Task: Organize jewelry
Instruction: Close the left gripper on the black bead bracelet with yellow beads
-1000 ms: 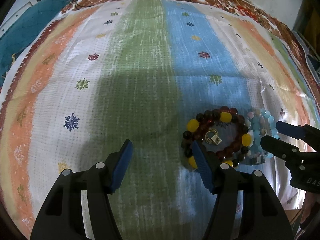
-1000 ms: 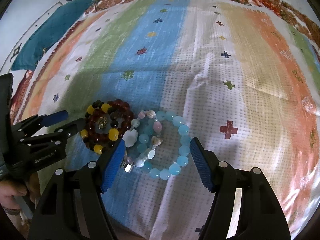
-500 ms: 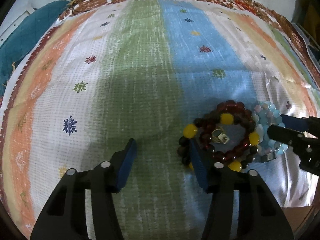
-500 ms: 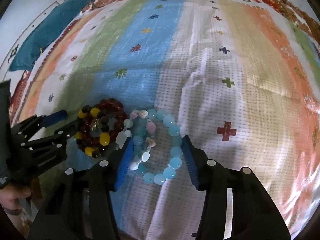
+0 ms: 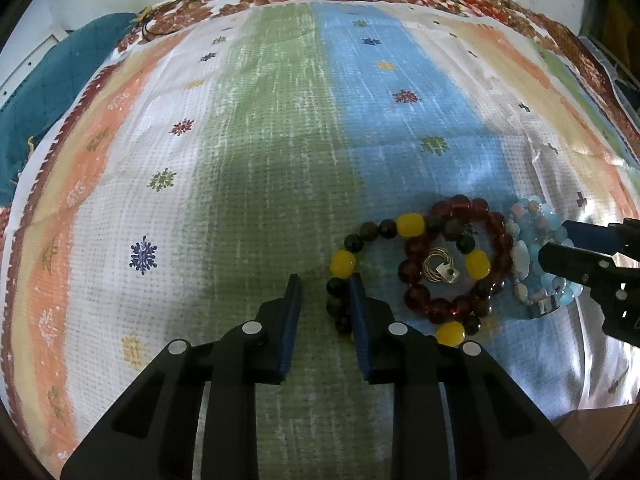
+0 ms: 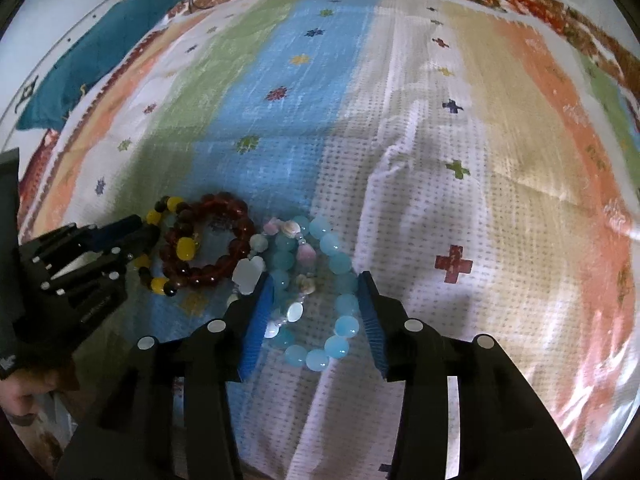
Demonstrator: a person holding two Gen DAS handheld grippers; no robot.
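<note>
- A dark-and-yellow bead bracelet (image 5: 352, 258) lies flat on the bedspread (image 5: 260, 152), an open loop of dark round beads with a few yellow ones.
- A dark red bead bracelet (image 5: 496, 240) lies flat over the first one's right part, its glossy beads ringing a small silver ring with a tag (image 5: 440, 269).
- A pale blue bead bracelet (image 6: 340, 264) lies flat just right of the red one, beside a strand of pink, white and shell-like beads (image 6: 296, 312).
</note>
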